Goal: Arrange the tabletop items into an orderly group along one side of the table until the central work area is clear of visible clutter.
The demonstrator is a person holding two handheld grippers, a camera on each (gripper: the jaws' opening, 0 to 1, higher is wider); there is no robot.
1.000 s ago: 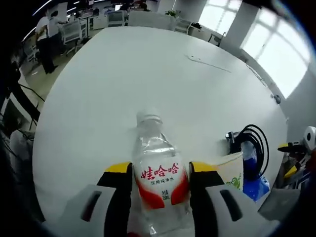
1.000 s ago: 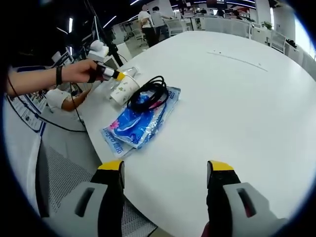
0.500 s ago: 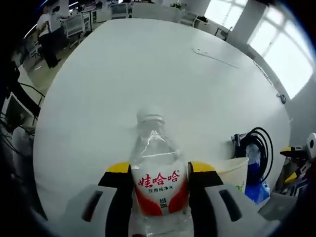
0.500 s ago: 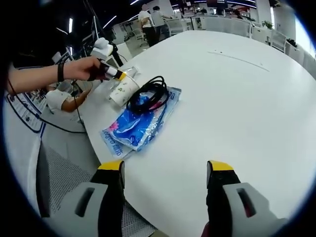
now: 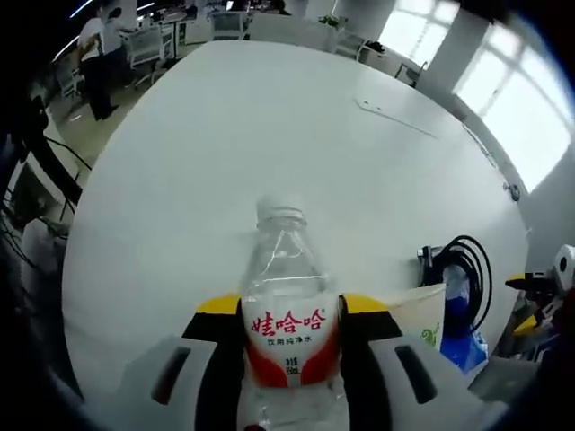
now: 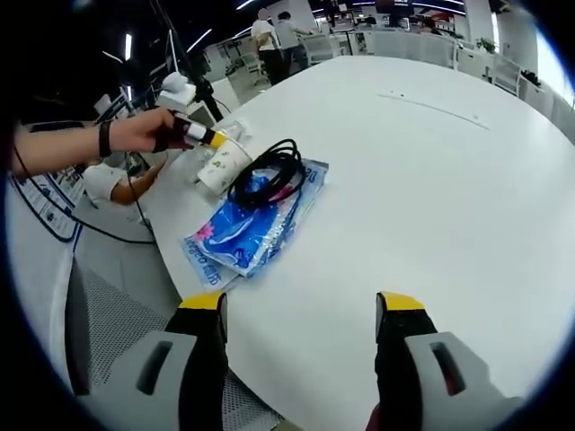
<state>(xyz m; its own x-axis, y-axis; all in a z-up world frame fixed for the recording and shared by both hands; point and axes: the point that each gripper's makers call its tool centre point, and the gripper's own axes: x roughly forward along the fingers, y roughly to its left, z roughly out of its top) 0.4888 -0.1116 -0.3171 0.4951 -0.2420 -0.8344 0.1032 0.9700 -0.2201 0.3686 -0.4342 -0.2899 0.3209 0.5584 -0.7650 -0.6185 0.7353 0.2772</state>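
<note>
Left gripper view, fingers (image 5: 286, 310) clamping one water bottle (image 5: 287, 314), one paper cup (image 5: 418, 314) beside, right gripper (image 6: 301, 310) fingers spread, empty

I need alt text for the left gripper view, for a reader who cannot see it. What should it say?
The left gripper is closed on a clear water bottle with a red and white label, above a large white table. At the right table edge sit a paper cup, a coiled black cable and a blue packet.
</note>
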